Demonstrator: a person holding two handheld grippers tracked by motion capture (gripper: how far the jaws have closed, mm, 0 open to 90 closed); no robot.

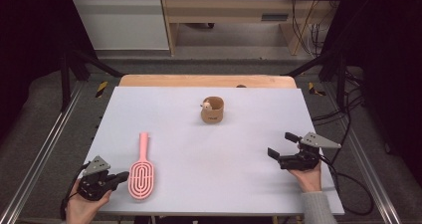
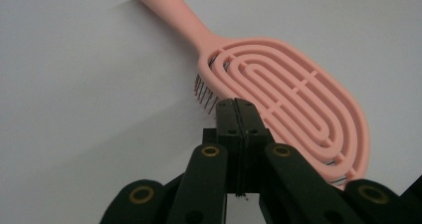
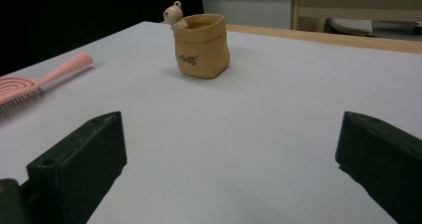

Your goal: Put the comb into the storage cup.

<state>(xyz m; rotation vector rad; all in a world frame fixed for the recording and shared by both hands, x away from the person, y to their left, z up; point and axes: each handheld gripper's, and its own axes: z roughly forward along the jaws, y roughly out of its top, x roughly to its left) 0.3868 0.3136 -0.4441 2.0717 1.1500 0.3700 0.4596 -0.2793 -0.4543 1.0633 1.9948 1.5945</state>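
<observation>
A pink hairbrush (image 1: 142, 174) lies bristles down at the front left of the white table, its handle pointing away. My left gripper (image 1: 123, 175) rests beside the brush head, held by a hand. Its jaws are shut together with nothing between them. In the left gripper view the shut tips (image 2: 235, 105) sit at the edge of the hairbrush (image 2: 288, 94), by the bristles; I cannot tell if they touch. My right gripper (image 1: 281, 144) lies at the front right, jaws wide open and empty. A tan bag-shaped pot (image 1: 212, 110) with a small bear figure stands mid-table.
The right gripper view looks between its open gripper (image 3: 231, 124) toward the tan pot (image 3: 201, 45), with the brush (image 3: 30, 82) at far left. The white table (image 1: 199, 154) ends in a wooden strip (image 1: 206, 80) at the back. Cables trail off the right edge.
</observation>
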